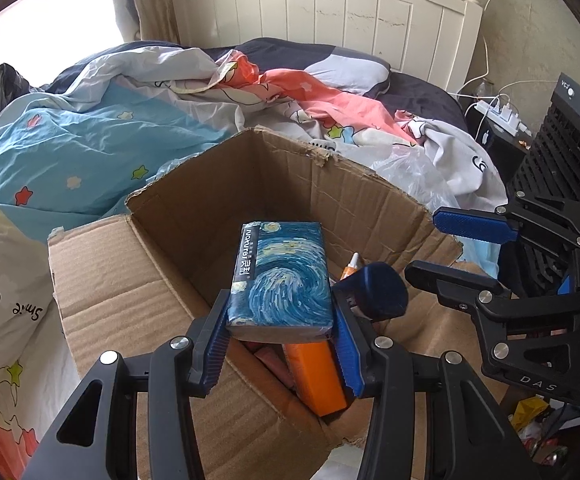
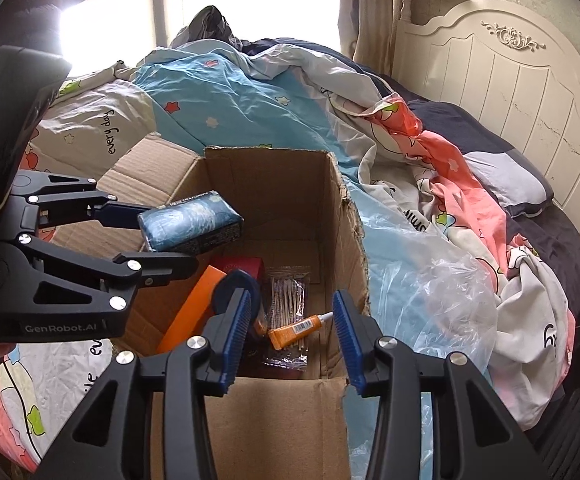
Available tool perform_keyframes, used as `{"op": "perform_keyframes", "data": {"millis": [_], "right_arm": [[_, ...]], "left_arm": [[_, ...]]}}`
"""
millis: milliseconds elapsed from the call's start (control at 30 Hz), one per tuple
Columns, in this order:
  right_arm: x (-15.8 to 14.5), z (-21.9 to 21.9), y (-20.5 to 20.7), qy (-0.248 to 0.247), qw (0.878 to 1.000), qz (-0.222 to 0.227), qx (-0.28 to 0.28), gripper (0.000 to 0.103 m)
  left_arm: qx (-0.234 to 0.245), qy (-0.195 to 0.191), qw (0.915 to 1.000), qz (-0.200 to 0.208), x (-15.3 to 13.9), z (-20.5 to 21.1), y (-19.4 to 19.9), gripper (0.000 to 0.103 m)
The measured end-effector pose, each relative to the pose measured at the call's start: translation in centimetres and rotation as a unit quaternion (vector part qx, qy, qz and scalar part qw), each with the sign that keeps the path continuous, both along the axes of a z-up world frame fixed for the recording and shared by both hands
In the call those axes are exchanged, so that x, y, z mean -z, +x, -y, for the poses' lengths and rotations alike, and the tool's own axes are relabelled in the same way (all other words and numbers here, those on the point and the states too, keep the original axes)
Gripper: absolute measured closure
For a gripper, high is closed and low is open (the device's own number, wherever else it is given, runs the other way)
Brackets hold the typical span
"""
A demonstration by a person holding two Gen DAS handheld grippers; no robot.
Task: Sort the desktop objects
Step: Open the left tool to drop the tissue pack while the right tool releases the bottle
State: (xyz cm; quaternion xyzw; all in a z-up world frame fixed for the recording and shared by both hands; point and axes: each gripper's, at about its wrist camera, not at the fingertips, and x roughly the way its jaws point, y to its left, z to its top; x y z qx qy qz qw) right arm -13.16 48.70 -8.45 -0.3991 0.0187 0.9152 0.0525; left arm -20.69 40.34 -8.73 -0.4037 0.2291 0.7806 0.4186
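Left gripper [image 1: 280, 336]: you are holding it over the open cardboard box [image 1: 102, 276], its blue pads clamping the two long sides of the tissue pack [image 1: 284, 276].
Tissue pack: it is hanging above the box interior, swirl-painted face up, touching nothing but your pads.
Right gripper [image 2: 290, 336]: you are keeping it at the near rim of the box with the fingers spread apart and nothing between them.
Box contents: an orange box [image 2: 192, 308] is leaning against the left wall; a dark blue round cap [image 2: 237, 292] is standing beside it; a red box [image 2: 244, 266] is lying behind the cap; a clear packet of sticks [image 2: 288, 292] is resting on the floor of the box; a small orange tube [image 2: 293, 330] is lying across that packet.
Surroundings: the box is sitting on a rumpled patterned quilt [image 2: 246, 96], a clear plastic bag [image 2: 433, 292] is lying just beside its right wall, and a white headboard [image 1: 325, 16] is standing behind.
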Motion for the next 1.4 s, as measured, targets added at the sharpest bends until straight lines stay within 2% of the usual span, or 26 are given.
{"op": "perform_keyframes", "data": {"millis": [133, 333, 433, 500, 733, 967, 1100, 1400], "right_arm": [[0.3, 0.0, 0.4, -0.006, 1.000, 0.002, -0.003, 0.057], [0.6, 0.3, 0.4, 0.002, 1.000, 0.007, -0.001, 0.055], [0.6, 0.3, 0.5, -0.011, 1.000, 0.007, -0.006, 0.055], [0.7, 0.3, 0.6, -0.013, 1.000, 0.007, -0.006, 0.055], [1.1, 0.6, 0.7, -0.004, 1.000, 0.011, -0.004, 0.054], [1.2, 0.6, 0.7, -0.002, 1.000, 0.015, 0.003, 0.051], [1.2, 0.4, 0.8, -0.007, 1.000, 0.014, 0.008, 0.039], [0.6, 1.1, 1.1, 0.002, 1.000, 0.020, 0.011, 0.039]], "left_arm": [[0.000, -0.003, 1.0000, 0.001, 0.5, -0.3, 0.1, 0.055], [-0.006, -0.008, 0.9999, 0.005, 1.1, -0.5, 0.1, 0.050], [-0.006, -0.008, 1.0000, 0.001, 1.2, -0.5, 0.2, 0.039], [-0.006, -0.009, 0.9999, -0.007, 1.2, -0.6, 0.4, 0.025], [-0.005, -0.018, 0.9996, -0.019, 1.4, -0.7, 0.6, 0.023], [-0.023, -0.029, 0.9987, -0.035, 1.6, -0.5, 0.5, 0.004], [-0.028, -0.035, 0.9981, -0.042, 1.6, -0.3, 0.6, 0.002], [-0.038, -0.049, 0.9963, -0.060, 1.0, 0.5, 1.1, 0.000]]}}
